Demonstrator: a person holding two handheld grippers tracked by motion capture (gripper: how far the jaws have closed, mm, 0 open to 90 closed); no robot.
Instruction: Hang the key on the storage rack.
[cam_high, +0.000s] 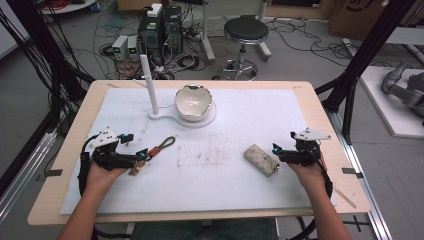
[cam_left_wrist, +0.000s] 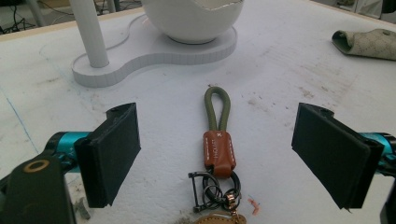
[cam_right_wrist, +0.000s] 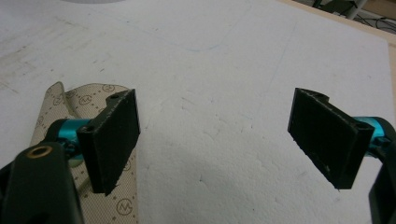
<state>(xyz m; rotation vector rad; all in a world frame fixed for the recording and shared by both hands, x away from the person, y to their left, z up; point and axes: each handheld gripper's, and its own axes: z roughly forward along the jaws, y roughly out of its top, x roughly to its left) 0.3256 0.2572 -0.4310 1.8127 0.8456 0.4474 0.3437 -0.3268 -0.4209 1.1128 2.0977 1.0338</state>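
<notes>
left fingers (cam_left_wrist: 217, 154): I am keeping them wide apart around the key strap (cam_left_wrist: 218, 140), not touching | right fingers (cam_right_wrist: 217, 140): I am holding them wide apart beside the pouch (cam_right_wrist: 112, 196), gripping nothing

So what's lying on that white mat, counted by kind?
Keychain: 1
Pouch: 1
Bowl: 1
Stand with post: 1
Grippers, both open: 2 (left gripper, right gripper)
Total: 6

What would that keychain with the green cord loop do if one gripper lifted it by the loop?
The keychain would probably dangle: its green cord loop looks soft, and the metal rings below the leather tab look loosely linked, so they would likely swing. It seems light.
</notes>
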